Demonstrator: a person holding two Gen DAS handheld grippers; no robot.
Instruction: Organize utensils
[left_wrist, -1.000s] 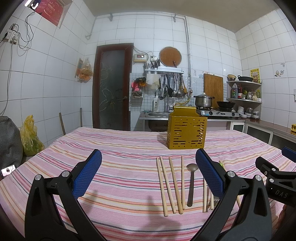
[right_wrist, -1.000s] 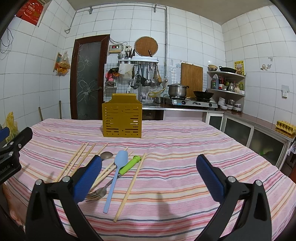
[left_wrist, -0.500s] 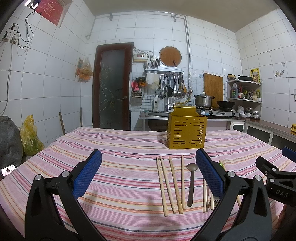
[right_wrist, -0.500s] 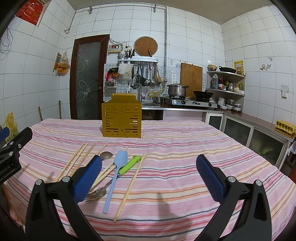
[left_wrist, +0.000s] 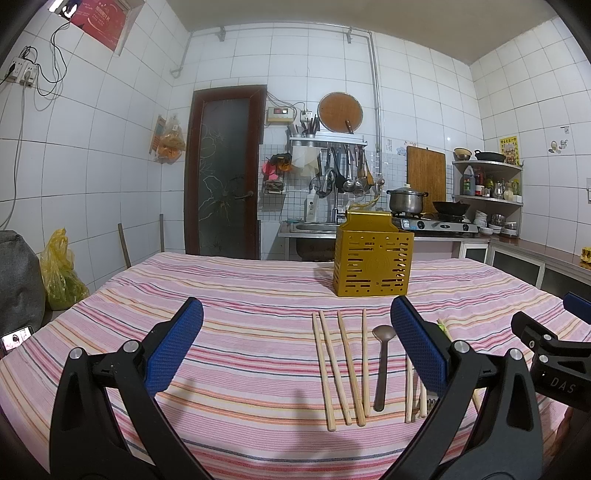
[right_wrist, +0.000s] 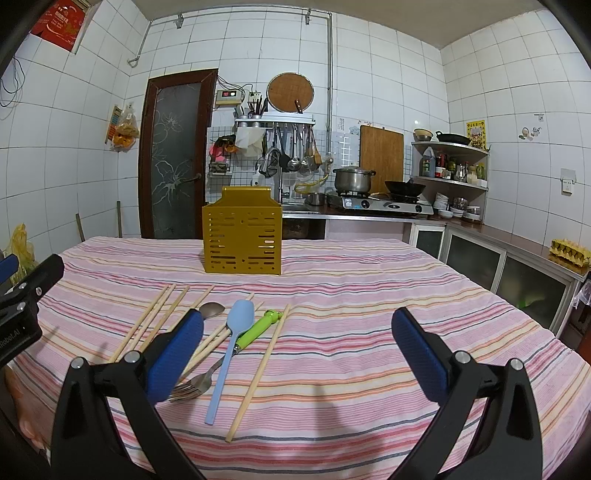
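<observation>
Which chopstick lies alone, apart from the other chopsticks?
The chopstick farthest right, beyond the green-handled tool. The blue spoon and that tool separate it from the others, which lie together further left.

Two spoons (right_wrist: 229, 347), one fork (right_wrist: 192, 387)

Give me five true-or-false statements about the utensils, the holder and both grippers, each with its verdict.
1. Both grippers are open and hold nothing. True: the left gripper and right gripper are empty.
2. The yellow holder lies tipped on its side. False: it stands upright on the striped cloth.
3. The blue spoon lies on the cloth. True.
4. The fork stands inside the holder. False: it lies on the cloth near the blue spoon.
5. The metal spoon lies left of all the chopsticks. False: four chopsticks lie to its left.
</observation>
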